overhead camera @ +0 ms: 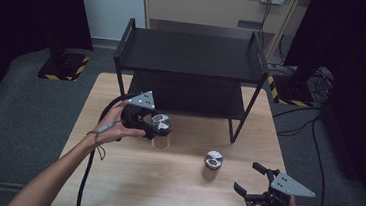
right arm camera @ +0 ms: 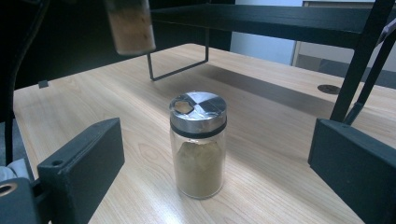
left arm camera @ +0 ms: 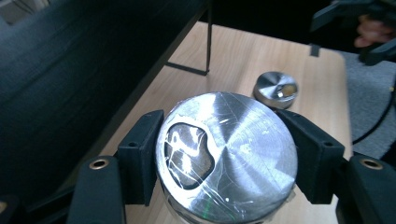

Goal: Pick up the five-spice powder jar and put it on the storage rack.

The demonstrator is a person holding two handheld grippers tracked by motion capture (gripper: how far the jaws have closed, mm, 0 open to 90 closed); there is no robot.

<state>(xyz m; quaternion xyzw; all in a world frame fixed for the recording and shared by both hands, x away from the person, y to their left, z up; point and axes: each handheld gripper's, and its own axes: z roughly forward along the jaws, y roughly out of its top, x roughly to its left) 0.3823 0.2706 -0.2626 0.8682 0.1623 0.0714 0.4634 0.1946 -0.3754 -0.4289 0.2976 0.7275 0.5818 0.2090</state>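
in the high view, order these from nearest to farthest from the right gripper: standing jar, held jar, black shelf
From the right gripper:
1. Standing jar, on the table just to its left.
2. Held jar, clamped in the left gripper, farther left.
3. Black shelf, at the table's far end.

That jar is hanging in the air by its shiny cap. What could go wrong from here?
1. The left gripper pinches the lifted jar only at its smooth metal lid; it might slip or tilt and drop.
2. The black shelf stands close beside it, so a swing could knock the glass.
3. The second jar sits between the right gripper's open jaws; a careless move might topple it.
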